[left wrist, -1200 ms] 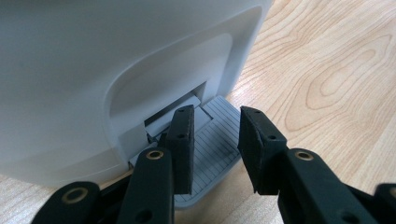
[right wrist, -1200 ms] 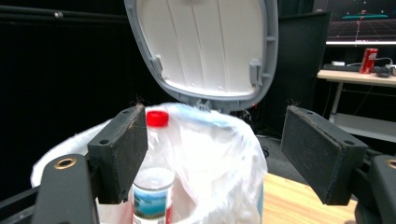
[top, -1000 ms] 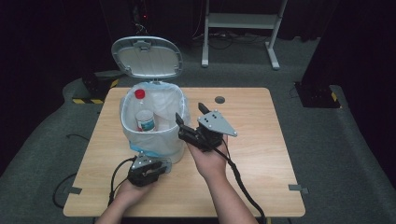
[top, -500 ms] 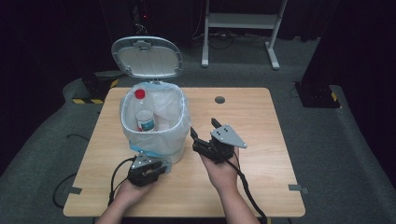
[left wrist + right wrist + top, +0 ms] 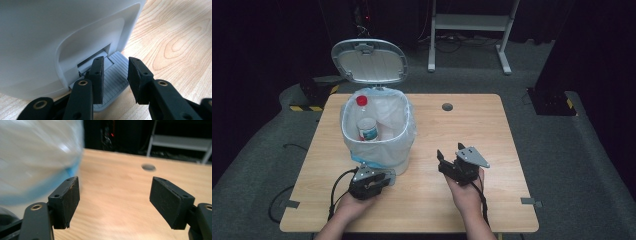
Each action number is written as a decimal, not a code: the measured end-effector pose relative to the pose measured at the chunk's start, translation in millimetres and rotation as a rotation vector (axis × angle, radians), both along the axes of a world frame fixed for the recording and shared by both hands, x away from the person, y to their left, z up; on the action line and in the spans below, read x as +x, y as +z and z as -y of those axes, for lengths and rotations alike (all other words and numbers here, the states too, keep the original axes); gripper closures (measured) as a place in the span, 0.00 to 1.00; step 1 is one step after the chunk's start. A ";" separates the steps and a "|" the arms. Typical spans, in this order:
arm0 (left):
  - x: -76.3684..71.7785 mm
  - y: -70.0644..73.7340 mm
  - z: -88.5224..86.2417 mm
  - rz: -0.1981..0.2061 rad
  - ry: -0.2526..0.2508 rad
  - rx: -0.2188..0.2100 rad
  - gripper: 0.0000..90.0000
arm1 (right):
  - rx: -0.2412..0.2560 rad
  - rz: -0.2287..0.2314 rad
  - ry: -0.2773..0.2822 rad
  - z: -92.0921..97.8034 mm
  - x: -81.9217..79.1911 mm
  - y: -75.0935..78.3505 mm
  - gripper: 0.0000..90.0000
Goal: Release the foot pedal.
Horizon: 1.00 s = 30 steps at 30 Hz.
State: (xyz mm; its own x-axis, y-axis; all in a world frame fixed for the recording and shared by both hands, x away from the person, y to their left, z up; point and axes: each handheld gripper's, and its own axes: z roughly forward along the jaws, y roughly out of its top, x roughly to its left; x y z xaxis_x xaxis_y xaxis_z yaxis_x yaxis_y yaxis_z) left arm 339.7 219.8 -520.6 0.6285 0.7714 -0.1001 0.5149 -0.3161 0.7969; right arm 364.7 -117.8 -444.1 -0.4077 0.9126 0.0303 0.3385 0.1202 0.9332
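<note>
A white pedal bin point(image 5: 399, 162) lined with a clear bag point(image 5: 377, 137) stands on the left half of the table, its grey lid point(image 5: 369, 62) raised. Inside it a plastic bottle with a red cap point(image 5: 364, 122) leans against the wall. My left gripper point(image 5: 384, 176) sits at the bin's foot. In the left gripper view its jaws point(image 5: 116, 62) are a little apart over the ribbed grey pedal point(image 5: 113, 82), with nothing between them. My right gripper point(image 5: 450, 151) is held wide open to the right of the bin, empty point(image 5: 116, 182).
The wooden table point(image 5: 472, 125) has a round cable hole point(image 5: 447, 106) near its far edge. A white metal stand point(image 5: 472, 22) is on the floor behind. Cables trail from both grippers toward the table's front edge.
My right gripper has drawn back from the bin's rim, moving right and toward the front of the table. The left gripper, the lid and the bottle have stayed put.
</note>
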 end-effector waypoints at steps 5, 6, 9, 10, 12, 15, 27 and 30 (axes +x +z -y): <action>-0.6 0.1 0.8 0.004 0.003 0.005 0.73 | -0.068 -0.076 -0.047 25.7 0.5 -24.1 0.26; -0.9 0.1 1.0 0.005 0.004 0.005 0.73 | -0.091 -0.105 -0.066 30.9 0.9 -29.5 0.26; -2.3 0.1 2.7 0.015 0.010 0.017 0.73 | -0.150 -0.191 -0.110 47.8 2.3 -44.8 0.26; -2.7 0.1 3.0 0.015 0.009 0.020 0.73 | -0.151 -0.215 -0.116 52.8 2.5 -49.2 0.26; -3.3 -0.1 3.5 0.019 0.008 0.018 0.72 | -0.149 -0.257 -0.123 60.3 3.1 -56.5 0.26; -4.9 -0.3 4.5 0.029 -0.009 0.022 0.66 | -0.178 -0.321 -0.120 67.0 3.4 -65.5 0.27; -27.6 11.4 -8.7 0.131 -0.077 -0.034 0.47 | -0.186 -0.355 -0.125 69.6 2.6 -80.2 0.26; -31.9 18.4 -20.3 0.156 -0.061 -0.016 0.41 | -0.187 -0.354 -0.127 69.5 2.5 -80.2 0.26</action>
State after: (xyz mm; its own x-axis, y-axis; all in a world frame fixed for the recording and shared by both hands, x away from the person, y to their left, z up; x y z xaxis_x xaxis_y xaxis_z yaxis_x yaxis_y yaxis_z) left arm 307.8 240.1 -502.2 0.6831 0.7303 -0.0098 0.3646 -0.3294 0.8710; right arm 367.2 -187.4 -524.3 -0.2858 0.9580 -0.0221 0.6577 0.2129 0.7226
